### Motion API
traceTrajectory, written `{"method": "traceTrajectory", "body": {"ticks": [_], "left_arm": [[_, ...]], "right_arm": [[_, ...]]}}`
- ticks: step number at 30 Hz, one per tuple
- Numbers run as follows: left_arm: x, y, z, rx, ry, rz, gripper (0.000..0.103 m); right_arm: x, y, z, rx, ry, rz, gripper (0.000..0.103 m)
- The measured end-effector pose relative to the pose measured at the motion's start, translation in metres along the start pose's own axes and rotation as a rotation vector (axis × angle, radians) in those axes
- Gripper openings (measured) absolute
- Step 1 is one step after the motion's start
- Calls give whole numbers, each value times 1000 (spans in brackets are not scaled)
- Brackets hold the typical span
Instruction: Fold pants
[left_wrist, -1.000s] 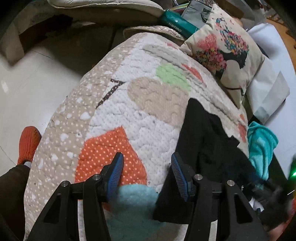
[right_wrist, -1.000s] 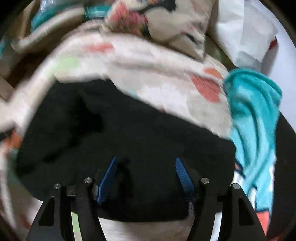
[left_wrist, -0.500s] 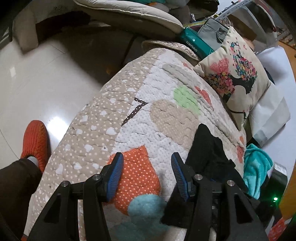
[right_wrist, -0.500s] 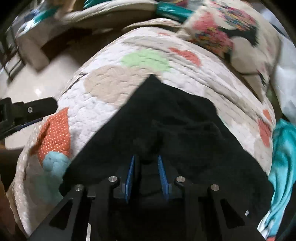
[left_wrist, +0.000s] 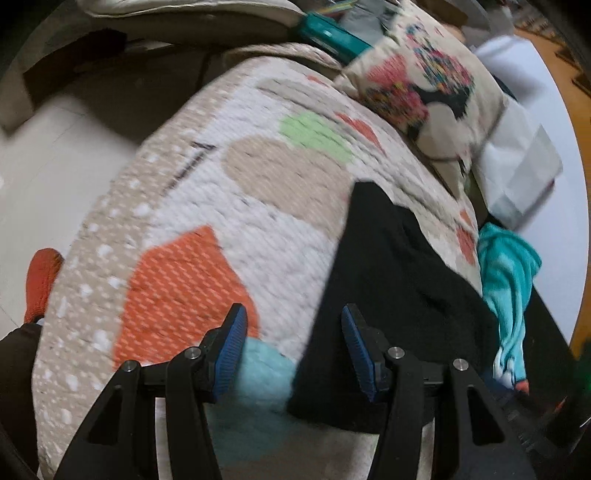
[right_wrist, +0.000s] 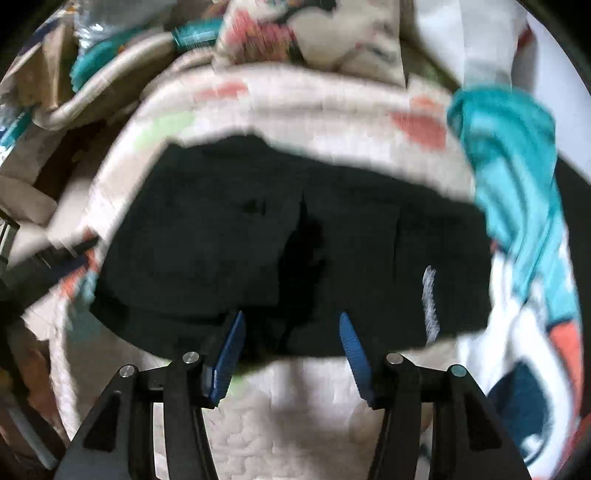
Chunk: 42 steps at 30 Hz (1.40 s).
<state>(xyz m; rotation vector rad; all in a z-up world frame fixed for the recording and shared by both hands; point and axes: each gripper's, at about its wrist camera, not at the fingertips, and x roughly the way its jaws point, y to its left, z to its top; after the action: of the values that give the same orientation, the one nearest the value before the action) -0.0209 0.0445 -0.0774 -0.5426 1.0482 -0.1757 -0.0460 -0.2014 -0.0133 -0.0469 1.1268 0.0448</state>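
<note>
The black fabric pants (right_wrist: 280, 236) lie bunched on the quilted patchwork bedspread (left_wrist: 236, 206). My right gripper (right_wrist: 291, 350) has just been opening, jaws apart above the near hem, nothing clamped. My left gripper (left_wrist: 293, 347) hangs open beside the pants' edge. A crumpled teal cloth (right_wrist: 513, 166) crowds the right side; a floral-print cushion (left_wrist: 424, 85) sits beyond.

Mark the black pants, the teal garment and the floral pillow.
black pants (right_wrist: 221, 236), right wrist view, left panel of the fabric.
teal garment (right_wrist: 517, 166), right wrist view, upper bunched folds.
floral pillow (left_wrist: 424, 85), left wrist view, printed face.
</note>
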Motion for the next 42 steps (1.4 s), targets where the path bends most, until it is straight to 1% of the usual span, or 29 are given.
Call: {"method": "traceTrajectory", "body": {"ticks": [2, 4, 6, 7, 8, 9, 10, 11, 12, 13, 14, 15, 16, 17, 18, 21, 25, 29, 30, 31, 32, 33, 34, 35, 37, 38, 40, 41, 42], "left_arm": [[4, -9, -5, 37, 8, -8, 52], [7, -17, -10, 76, 7, -2, 52], [10, -23, -13, 107, 2, 11, 53], [11, -26, -15, 120, -2, 17, 55], [12, -29, -17, 137, -9, 22, 56], [13, -31, -18, 145, -14, 28, 56], [14, -32, -19, 153, -16, 36, 56], [16, -33, -19, 164, -15, 47, 52], [18, -35, -19, 182, -13, 71, 31], [19, -36, -18, 188, -5, 81, 19], [20, -35, -16, 178, 11, 73, 17], [19, -33, -15, 163, 17, 64, 12], [19, -30, -12, 141, 29, 49, 11], [17, -26, -10, 107, 42, 36, 11], [16, -23, -8, 88, 49, 28, 11], [13, -12, -5, 33, 63, 18, 11], [1, 5, 1, -13, 25, 49, 11], [-8, 33, 11, -105, 2, 94, 13], [-7, 37, 12, -124, 5, 98, 18], [-8, 45, 13, -163, 11, 84, 19], [-9, 49, 14, -186, 13, 66, 19], [-11, 52, 15, -200, 13, 59, 20], [-13, 53, 16, -204, 7, 63, 23], [-17, 55, 17, -209, -9, 73, 24], [-24, 58, 20, -217, -37, 80, 26], [-30, 60, 24, -223, -57, 78, 26], [-38, 61, 29, -219, -92, 85, 27], [-41, 59, 32, -211, -113, 88, 27], [-44, 57, 33, -199, -129, 87, 28]], "right_arm": [[-14, 8, 24, -29, -82, 60, 59], [-15, 27, 56, -82, -123, 172, 62], [-1, 51, 84, -151, -108, 293, 62], [8, 64, 95, -178, -89, 324, 62], [26, 80, 110, -204, -36, 349, 62], [37, 90, 116, -216, 4, 353, 62], [52, 101, 123, -231, 40, 338, 62], [69, 112, 129, -254, 74, 297, 62], [85, 121, 132, -272, 114, 259, 62], [100, 126, 133, -276, 157, 235, 58], [114, 128, 134, -259, 192, 199, 49], [116, 125, 133, -244, 183, 178, 40], [114, 124, 136, -225, 168, 185, 35], [111, 123, 138, -207, 155, 201, 19], [108, 122, 139, -200, 151, 217, 15], [101, 128, 140, -199, 137, 223, 14], [100, 147, 145, -205, 132, 254, 14], [96, 180, 151, -237, 120, 300, 14], [102, 191, 155, -238, 123, 306, 18], [105, 195, 156, -229, 137, 323, 28], [108, 197, 158, -210, 144, 350, 33], [105, 192, 160, -178, 136, 380, 40], [104, 186, 165, -141, 121, 411, 43], [99, 174, 169, -94, 101, 439, 45], [84, 145, 172, -8, 57, 467, 50], [70, 119, 170, 48, 21, 480, 50], [47, 72, 159, 140, -51, 495, 57], [31, 38, 145, 196, -100, 475, 59], [18, 16, 132, 230, -130, 455, 59]]}}
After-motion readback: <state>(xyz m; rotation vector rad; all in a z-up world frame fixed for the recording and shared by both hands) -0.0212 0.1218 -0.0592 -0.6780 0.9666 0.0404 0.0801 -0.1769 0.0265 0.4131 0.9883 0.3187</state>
